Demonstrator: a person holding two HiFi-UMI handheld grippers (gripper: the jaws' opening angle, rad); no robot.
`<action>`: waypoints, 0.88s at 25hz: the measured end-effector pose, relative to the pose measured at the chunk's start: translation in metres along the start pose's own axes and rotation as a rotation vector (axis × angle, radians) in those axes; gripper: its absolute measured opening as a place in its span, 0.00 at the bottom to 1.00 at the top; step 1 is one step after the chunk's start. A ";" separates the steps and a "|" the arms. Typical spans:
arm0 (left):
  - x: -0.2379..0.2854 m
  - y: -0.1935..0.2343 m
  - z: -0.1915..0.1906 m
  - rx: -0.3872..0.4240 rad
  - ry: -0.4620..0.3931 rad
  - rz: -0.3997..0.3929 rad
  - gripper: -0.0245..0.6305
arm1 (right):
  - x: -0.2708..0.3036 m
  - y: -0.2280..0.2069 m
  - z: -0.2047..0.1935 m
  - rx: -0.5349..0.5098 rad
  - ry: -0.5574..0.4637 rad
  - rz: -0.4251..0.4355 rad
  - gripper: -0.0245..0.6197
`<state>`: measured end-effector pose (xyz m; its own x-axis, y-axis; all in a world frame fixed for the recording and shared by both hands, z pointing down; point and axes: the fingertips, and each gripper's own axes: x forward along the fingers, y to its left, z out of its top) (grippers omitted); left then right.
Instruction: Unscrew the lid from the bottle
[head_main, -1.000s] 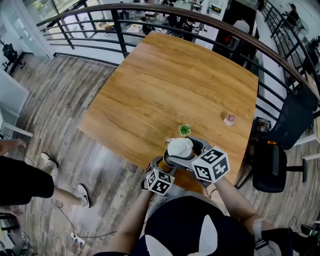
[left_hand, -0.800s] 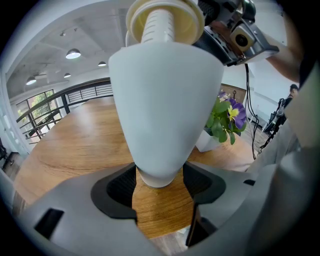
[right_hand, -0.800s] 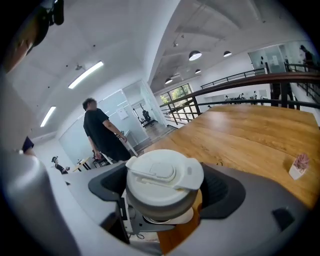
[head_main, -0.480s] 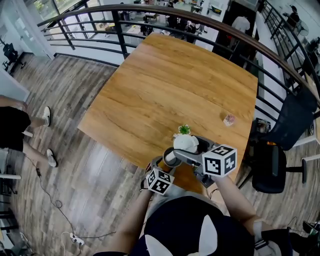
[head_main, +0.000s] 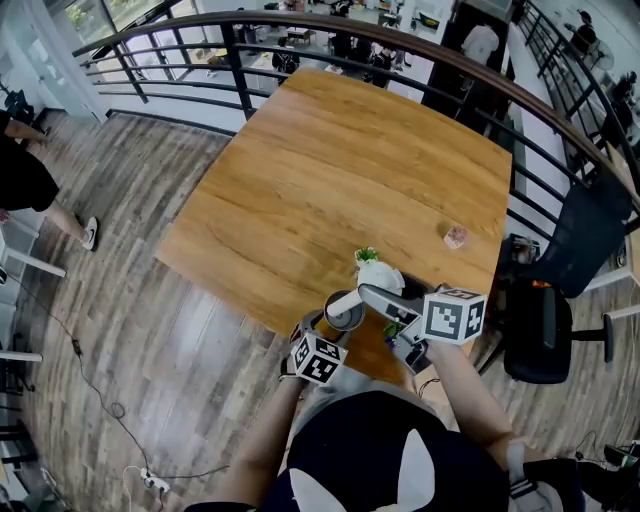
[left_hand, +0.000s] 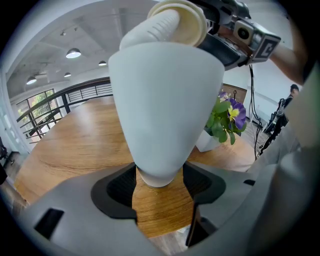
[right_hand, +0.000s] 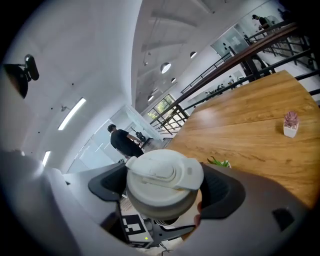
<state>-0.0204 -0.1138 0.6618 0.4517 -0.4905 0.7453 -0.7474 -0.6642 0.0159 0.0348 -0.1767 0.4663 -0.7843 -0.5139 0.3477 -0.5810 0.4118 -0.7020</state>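
Shifted right, lid (right_hand: 163, 181) clamped in right hand-held gripper (right_hand: 165, 189), left hand-held gripper (left_hand: 160, 184) seemingly pinching bottle (left_hand: 165, 105) base

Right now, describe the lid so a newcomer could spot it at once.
At the near edge of the wooden table, the right tool clamps the lid, tilted at the mouth of the white bottle. It is the round white cap with a flip tab; the potted plant nearby has flowers.

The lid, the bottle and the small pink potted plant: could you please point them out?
lid (right_hand: 162, 172), right gripper view, its top face.
bottle (left_hand: 165, 105), left gripper view, its white body.
small pink potted plant (head_main: 456, 236), head view, its pink top.
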 end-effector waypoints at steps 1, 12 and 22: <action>0.000 0.000 0.000 -0.001 -0.001 0.000 0.50 | -0.002 -0.001 0.001 0.016 -0.011 -0.001 0.73; -0.003 0.004 -0.002 0.005 0.008 0.006 0.49 | -0.015 -0.001 0.010 0.248 -0.112 0.087 0.73; -0.005 0.005 -0.003 0.007 0.025 0.014 0.47 | -0.036 0.003 0.024 0.233 -0.215 0.123 0.73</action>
<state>-0.0281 -0.1128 0.6600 0.4289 -0.4852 0.7620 -0.7499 -0.6615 0.0008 0.0659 -0.1748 0.4370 -0.7671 -0.6283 0.1296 -0.3998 0.3101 -0.8626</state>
